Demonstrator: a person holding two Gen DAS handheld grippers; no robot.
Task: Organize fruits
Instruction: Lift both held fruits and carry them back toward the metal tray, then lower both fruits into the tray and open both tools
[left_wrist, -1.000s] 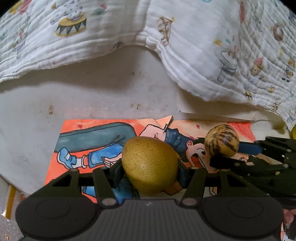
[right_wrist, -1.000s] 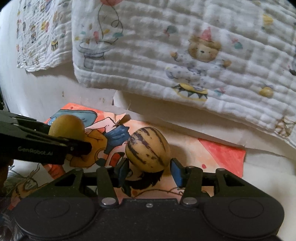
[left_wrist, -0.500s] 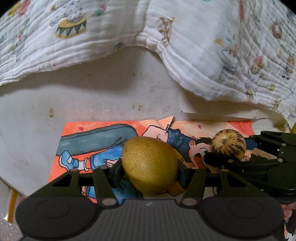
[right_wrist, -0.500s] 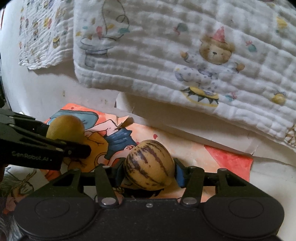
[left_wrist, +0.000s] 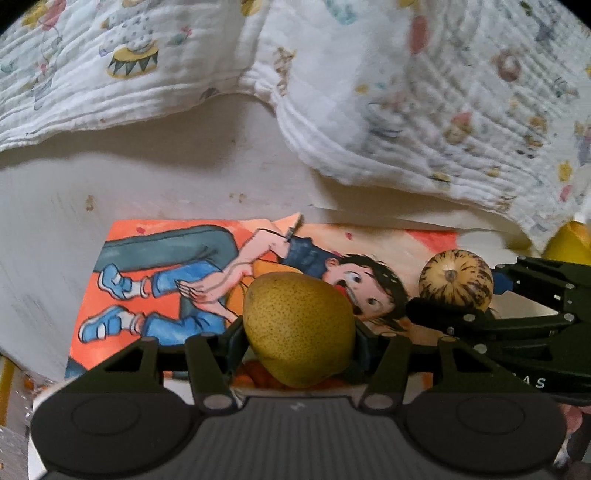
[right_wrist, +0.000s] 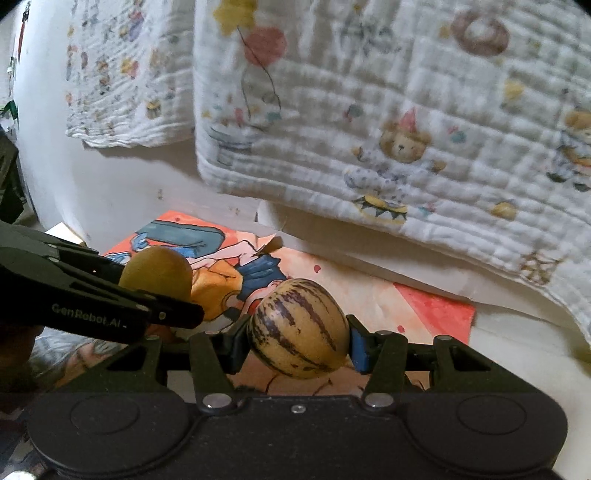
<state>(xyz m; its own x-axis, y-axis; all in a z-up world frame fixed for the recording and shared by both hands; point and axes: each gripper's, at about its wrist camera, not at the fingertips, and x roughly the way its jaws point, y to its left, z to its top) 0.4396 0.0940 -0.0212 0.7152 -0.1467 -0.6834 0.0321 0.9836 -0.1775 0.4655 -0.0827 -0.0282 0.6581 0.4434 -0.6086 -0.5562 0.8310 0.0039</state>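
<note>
My left gripper (left_wrist: 299, 332) is shut on a yellow-brown speckled pear (left_wrist: 297, 326) and holds it over an orange cartoon picture (left_wrist: 166, 258). My right gripper (right_wrist: 298, 341) is shut on a tan melon with dark purple stripes (right_wrist: 298, 328), also held above the picture (right_wrist: 424, 306). In the left wrist view the striped melon (left_wrist: 456, 282) shows at the right in the right gripper (left_wrist: 480, 306). In the right wrist view the pear (right_wrist: 157, 271) shows at the left, partly hidden by the left gripper (right_wrist: 155, 291).
A white printed muslin cloth (left_wrist: 406, 92) is heaped along the back of the pale table (left_wrist: 166, 184); it fills the back of the right wrist view too (right_wrist: 369, 110). A yellow object (left_wrist: 569, 243) peeks out at the far right under the cloth.
The right gripper has closed on the striped melon and lifted it. Both grippers have pulled back a little with their fruit; the melon has shifted right in the left wrist view.
</note>
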